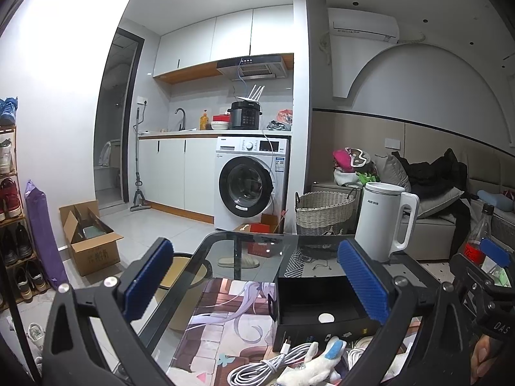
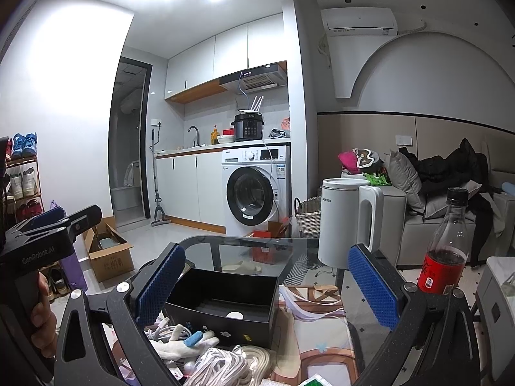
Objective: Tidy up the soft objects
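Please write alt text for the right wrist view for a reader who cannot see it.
The open right gripper hovers over a glass table above an open black box, with a white plush toy and coiled white cables nearest the camera. A white kettle and cola bottle stand behind.

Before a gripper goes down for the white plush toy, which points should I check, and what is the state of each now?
1. Left gripper open, empty: ok.
2. Right gripper open, empty: ok.
3. Open black rectangular box has room: ok, only a small white disc inside.
4. White plush toy with blue patch free of the white coiled cables: cannot tell, they lie touching.
5. Tall white electric kettle and dark-drink plastic bottle with red label upright, apart from the toy: ok.
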A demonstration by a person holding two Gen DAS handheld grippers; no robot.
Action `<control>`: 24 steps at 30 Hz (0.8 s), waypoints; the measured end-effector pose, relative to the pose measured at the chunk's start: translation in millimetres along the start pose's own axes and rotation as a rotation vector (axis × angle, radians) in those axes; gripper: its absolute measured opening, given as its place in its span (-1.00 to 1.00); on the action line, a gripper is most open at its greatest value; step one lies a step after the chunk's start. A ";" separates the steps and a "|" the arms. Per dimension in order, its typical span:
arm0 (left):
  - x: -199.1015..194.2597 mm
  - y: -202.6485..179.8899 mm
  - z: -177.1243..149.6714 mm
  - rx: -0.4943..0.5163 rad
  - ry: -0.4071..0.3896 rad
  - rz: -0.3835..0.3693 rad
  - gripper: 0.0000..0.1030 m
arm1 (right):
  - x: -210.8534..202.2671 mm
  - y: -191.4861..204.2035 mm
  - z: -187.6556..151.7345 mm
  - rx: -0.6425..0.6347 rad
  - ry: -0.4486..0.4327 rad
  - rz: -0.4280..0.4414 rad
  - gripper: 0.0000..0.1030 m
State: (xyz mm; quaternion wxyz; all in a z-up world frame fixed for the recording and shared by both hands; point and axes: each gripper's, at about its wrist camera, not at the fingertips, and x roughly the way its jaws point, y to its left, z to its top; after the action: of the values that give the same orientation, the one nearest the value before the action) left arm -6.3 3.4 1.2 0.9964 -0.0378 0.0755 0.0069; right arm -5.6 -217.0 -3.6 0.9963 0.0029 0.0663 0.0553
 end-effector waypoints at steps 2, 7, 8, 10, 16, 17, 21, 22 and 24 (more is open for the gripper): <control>0.2 0.6 0.0 -0.001 0.000 -0.003 1.00 | 0.0 0.1 -0.2 -0.001 0.000 0.000 1.00; 0.0 0.4 0.5 -0.001 0.001 -0.002 1.00 | -0.5 0.3 0.1 -0.001 0.000 0.003 1.00; 0.4 0.8 0.1 -0.001 0.000 0.000 1.00 | -0.4 0.5 -0.1 -0.001 0.000 0.001 1.00; 0.7 1.2 0.4 -0.003 0.001 -0.001 1.00 | -0.2 0.4 0.0 -0.002 0.001 0.001 1.00; 1.9 0.6 -0.6 -0.003 -0.001 0.003 1.00 | -0.7 1.0 0.1 -0.001 0.002 0.002 1.00; 2.0 0.7 -0.8 -0.003 -0.002 0.004 1.00 | -0.6 1.2 0.0 -0.002 0.001 0.002 1.00; 2.2 1.7 -1.0 -0.004 -0.001 0.003 1.00 | -0.5 1.7 -0.3 -0.001 0.002 0.001 1.00; 2.4 1.9 -1.2 -0.004 -0.001 0.002 1.00 | -0.4 1.7 -0.3 -0.002 0.002 0.001 1.00; 2.3 2.0 -1.0 -0.006 -0.001 0.002 1.00 | -0.6 1.5 -0.3 -0.002 0.002 0.002 1.00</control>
State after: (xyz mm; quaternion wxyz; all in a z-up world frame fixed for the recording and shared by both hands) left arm -4.3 5.3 -0.3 0.9963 -0.0406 0.0752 0.0082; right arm -6.4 -215.6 -3.8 0.9961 0.0017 0.0672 0.0565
